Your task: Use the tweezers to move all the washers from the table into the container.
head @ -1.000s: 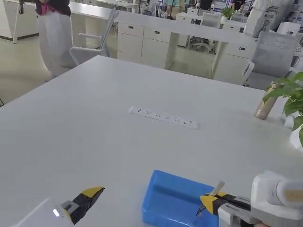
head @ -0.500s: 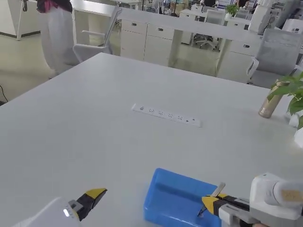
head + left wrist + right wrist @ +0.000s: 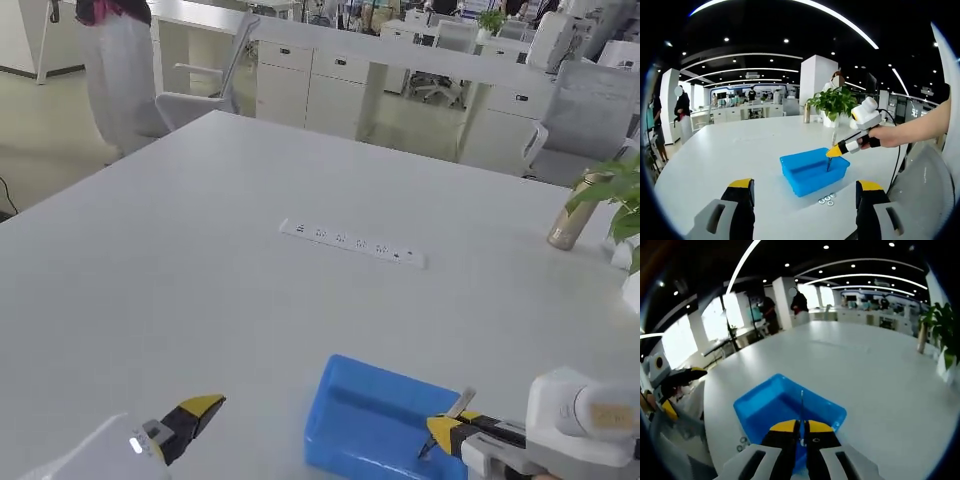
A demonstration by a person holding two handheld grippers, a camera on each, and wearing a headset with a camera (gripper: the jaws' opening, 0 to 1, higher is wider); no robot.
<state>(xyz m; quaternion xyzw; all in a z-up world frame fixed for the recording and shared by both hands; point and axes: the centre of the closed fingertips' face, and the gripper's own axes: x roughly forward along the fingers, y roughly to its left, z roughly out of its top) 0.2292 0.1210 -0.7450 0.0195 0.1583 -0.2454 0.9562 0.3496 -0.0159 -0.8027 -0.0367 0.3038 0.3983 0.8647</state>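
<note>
A blue container (image 3: 370, 415) stands near the table's front edge, also seen in the left gripper view (image 3: 807, 172) and the right gripper view (image 3: 770, 407). My right gripper (image 3: 801, 424) is shut on thin metal tweezers (image 3: 801, 407). In the left gripper view the tweezers (image 3: 830, 150) point down into the container from the right gripper (image 3: 836, 151). Several small washers (image 3: 826, 199) lie on the table beside the container's near wall, and they appear again in the right gripper view (image 3: 742, 442). My left gripper (image 3: 805, 192) stands open and holds nothing, left of the container (image 3: 190, 418).
A white power strip (image 3: 350, 243) lies mid-table. A metallic bottle (image 3: 567, 225) and a potted plant (image 3: 618, 195) stand at the right edge. Chairs, desks and a person stand beyond the far edge.
The head camera has tilted slightly, shifting the picture. Both grippers stay almost where they were, the right one still over the container with the tweezers.
</note>
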